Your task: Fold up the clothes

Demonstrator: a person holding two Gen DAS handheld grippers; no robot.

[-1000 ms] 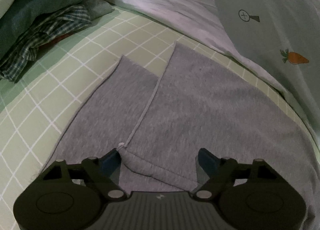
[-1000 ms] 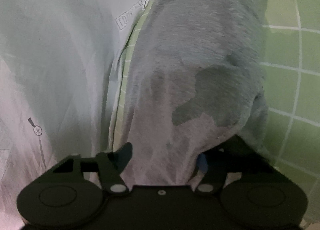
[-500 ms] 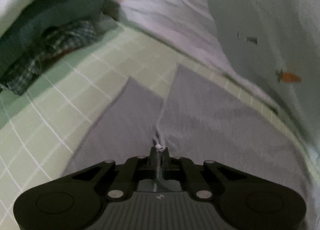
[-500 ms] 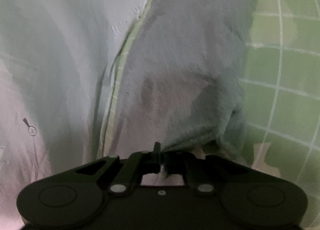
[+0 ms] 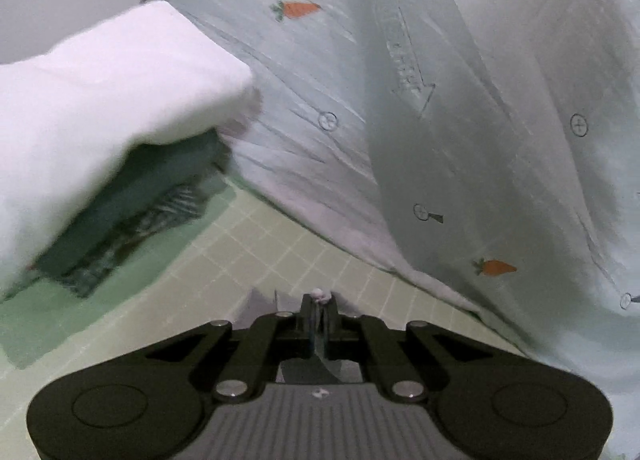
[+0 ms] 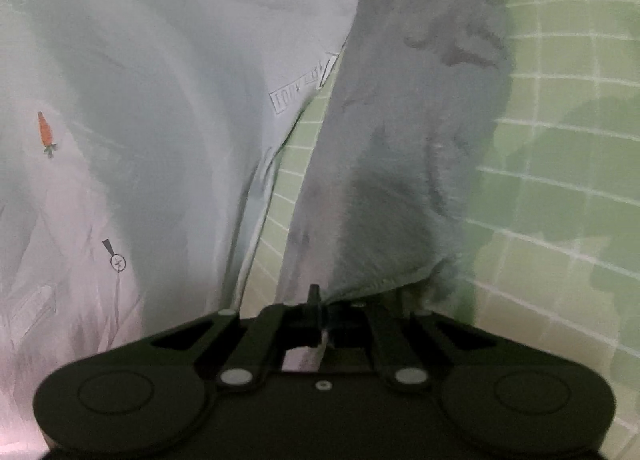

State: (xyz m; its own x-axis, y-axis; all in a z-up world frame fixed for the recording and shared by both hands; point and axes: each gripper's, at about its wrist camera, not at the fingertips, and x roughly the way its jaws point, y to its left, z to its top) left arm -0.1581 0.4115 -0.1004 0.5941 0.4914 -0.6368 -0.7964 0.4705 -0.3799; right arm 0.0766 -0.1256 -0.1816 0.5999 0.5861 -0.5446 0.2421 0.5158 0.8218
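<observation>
1. Your left gripper (image 5: 319, 306) is clenching the grey garment's drawstring tip (image 5: 320, 294) above the green checked sheet (image 5: 280, 244).
2. Your right gripper (image 6: 316, 304) is pinching the grey garment (image 6: 404, 139), which is draping ahead over the sheet.
3. A carrot-print duvet (image 5: 460, 99) is crowding alongside, and a pile of dark clothes (image 5: 132, 211) is lying under a white pillow (image 5: 100, 107).

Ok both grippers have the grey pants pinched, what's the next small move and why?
Probably carry both ends forward together: the left gripper and right gripper are shut on the grey pants, which hang lifted off the green checked sheet, ready to fold over.
</observation>
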